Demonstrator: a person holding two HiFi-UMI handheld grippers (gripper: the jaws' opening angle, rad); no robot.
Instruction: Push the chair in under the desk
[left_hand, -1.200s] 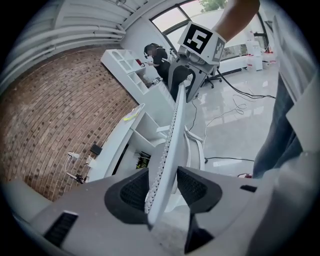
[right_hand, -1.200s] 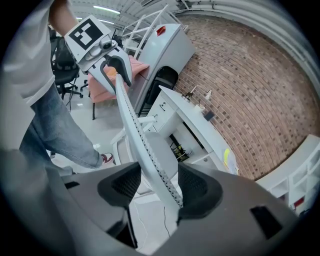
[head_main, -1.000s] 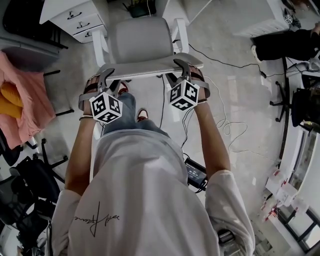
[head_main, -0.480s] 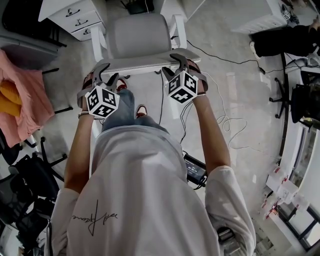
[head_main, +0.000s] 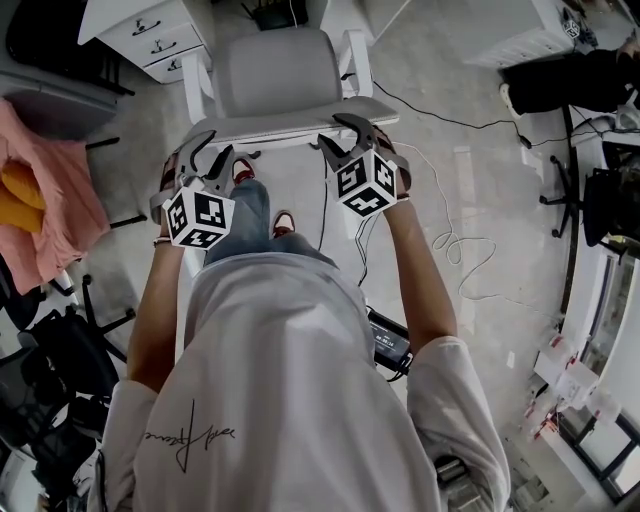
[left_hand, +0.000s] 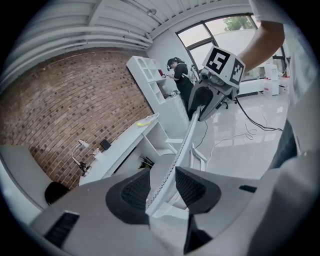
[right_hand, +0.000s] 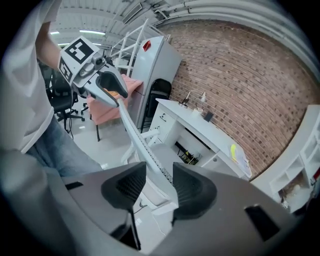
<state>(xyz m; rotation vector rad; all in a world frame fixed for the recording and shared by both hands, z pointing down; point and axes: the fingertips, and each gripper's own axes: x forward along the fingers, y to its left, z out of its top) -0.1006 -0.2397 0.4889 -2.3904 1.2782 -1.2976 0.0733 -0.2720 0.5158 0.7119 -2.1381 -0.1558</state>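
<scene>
A person stands behind the grey chair (head_main: 275, 80), which sits on the pale floor (head_main: 470, 120) facing the white desk (right_hand: 200, 122), its seat apparently not yet tucked underneath. The left gripper (head_main: 215, 148) and right gripper (head_main: 335, 133) each straddle the top rim of the backrest (head_main: 290, 122), jaws just closing in, with a sliver of gap at the pads. A clean push likely needs both grips settled evenly and driven level and straight so the chair does not swivel, while cables (head_main: 450, 245) trail over the glossy floor, a brick wall (right_hand: 235, 75) backs the desk and a pink cloth (head_main: 40, 200) hangs at the left.
</scene>
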